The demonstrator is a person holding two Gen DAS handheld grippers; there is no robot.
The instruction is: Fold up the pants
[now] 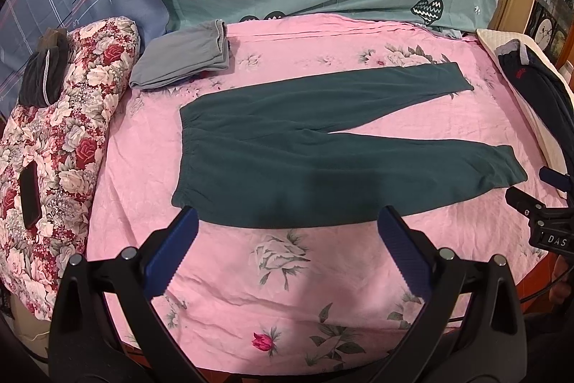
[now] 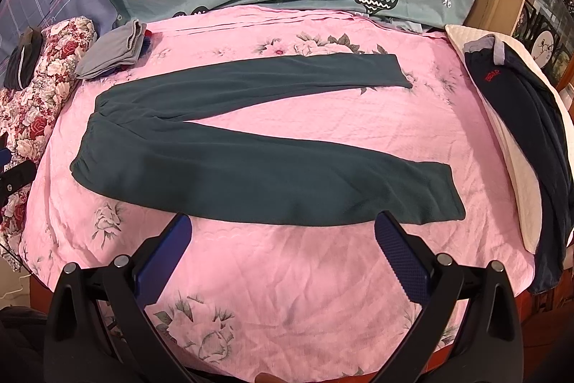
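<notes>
Dark green pants (image 1: 323, 146) spread flat on pink floral sheet (image 1: 287, 293), waistband at left, legs splayed rightward. Left gripper (image 1: 287, 221) and right gripper (image 2: 283, 228) both wide open, empty, apparently hovering near the closest pant leg's edge.

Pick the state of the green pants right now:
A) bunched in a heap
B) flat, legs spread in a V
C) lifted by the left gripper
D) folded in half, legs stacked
B: the pants lie flat on the pink sheet with the two legs splayed apart, and both the left gripper and the right gripper are open, short of the cloth.
</notes>
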